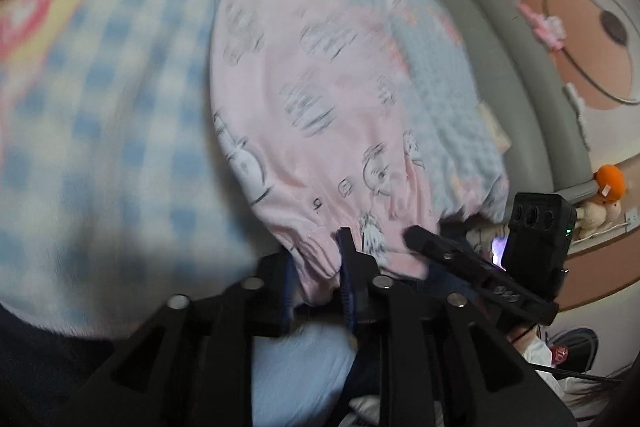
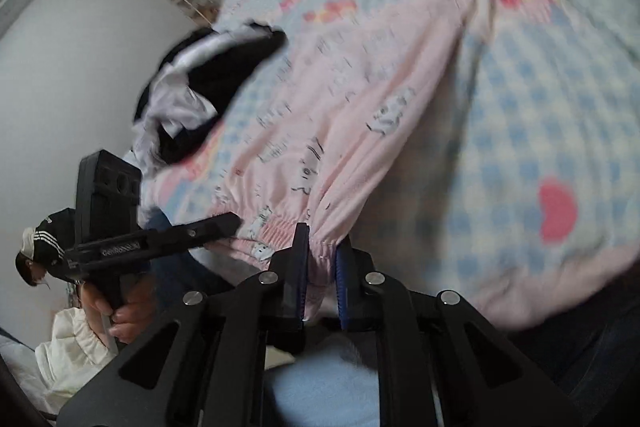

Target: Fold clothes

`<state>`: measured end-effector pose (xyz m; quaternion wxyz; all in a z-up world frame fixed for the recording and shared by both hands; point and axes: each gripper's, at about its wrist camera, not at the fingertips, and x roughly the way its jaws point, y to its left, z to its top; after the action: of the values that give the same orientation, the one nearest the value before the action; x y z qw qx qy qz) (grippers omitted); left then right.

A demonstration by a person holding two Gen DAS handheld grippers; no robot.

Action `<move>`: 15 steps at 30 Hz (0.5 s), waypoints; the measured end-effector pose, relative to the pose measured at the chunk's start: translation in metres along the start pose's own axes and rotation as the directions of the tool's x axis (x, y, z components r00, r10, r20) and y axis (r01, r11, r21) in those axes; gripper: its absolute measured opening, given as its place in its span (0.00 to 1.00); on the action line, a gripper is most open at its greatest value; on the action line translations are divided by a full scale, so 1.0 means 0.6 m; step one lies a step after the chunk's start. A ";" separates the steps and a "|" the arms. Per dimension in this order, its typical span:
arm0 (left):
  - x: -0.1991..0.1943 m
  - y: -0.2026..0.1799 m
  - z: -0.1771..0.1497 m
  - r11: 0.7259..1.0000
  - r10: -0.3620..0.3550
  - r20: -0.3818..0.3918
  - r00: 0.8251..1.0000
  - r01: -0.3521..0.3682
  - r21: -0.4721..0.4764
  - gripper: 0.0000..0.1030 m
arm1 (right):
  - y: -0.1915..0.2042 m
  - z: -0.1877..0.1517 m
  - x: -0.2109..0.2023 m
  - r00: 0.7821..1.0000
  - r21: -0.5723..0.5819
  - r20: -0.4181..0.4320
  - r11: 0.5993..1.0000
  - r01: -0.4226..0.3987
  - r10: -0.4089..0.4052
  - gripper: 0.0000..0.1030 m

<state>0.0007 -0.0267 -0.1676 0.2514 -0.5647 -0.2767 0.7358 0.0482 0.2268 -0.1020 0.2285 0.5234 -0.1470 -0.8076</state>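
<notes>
A: Left wrist view first. Left tool (image 1: 320,267) pinched narrow on the gathered waistband of the pink trousers (image 1: 312,115), cloth bunched between the blue pads (image 1: 347,267). Rest of the trousers spread away over the checked blanket (image 1: 100,99) on the bed. Right tool (image 1: 416,235) in from the right, tip touching the same waistband.

B: Blurred too. Hard to judge how deep the bite goes. Looks shallow, so likely to slip out under a sharp tug.

A: Right wrist view now. Right tool (image 2: 322,263) closed narrow on the waistband as well, elastic puckered between the pads. Left tool (image 2: 224,221) just beside, gripped by a bare hand (image 2: 128,315).

B: Both grips close together near the middle of the waistband, then. Risk of the outer corners sagging and the fold coming out crooked.

A: Also the dark and white clothes (image 2: 192,95) lying heaped at the far edge of the trousers, touching or overlapping, cannot tell which. Could be dragged along or caught under a leg.

B: And the blanket itself soft and rumpled. Might ride up with the cloth and spoil a flat lay
</notes>
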 end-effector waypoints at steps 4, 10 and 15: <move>-0.032 0.022 0.012 1.000 -0.015 0.054 0.998 0.014 0.005 0.32 | -0.012 -0.009 0.019 0.999 0.017 -0.041 0.999 0.037 -0.036 0.19; -0.051 0.053 0.091 1.000 0.027 0.152 0.988 -0.025 -0.017 0.37 | -0.060 0.065 -0.003 0.996 0.087 0.076 0.995 0.039 -0.045 0.30; -0.026 0.060 0.111 0.999 0.051 0.164 0.985 -0.051 -0.005 0.37 | -0.097 0.126 0.048 0.995 0.134 0.048 0.988 0.080 -0.087 0.31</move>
<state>-0.0622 -0.0714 -0.1679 0.2087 -0.5093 -0.2824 0.7857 -0.0433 0.2611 -0.1211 0.1554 0.5209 -0.1841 -0.8189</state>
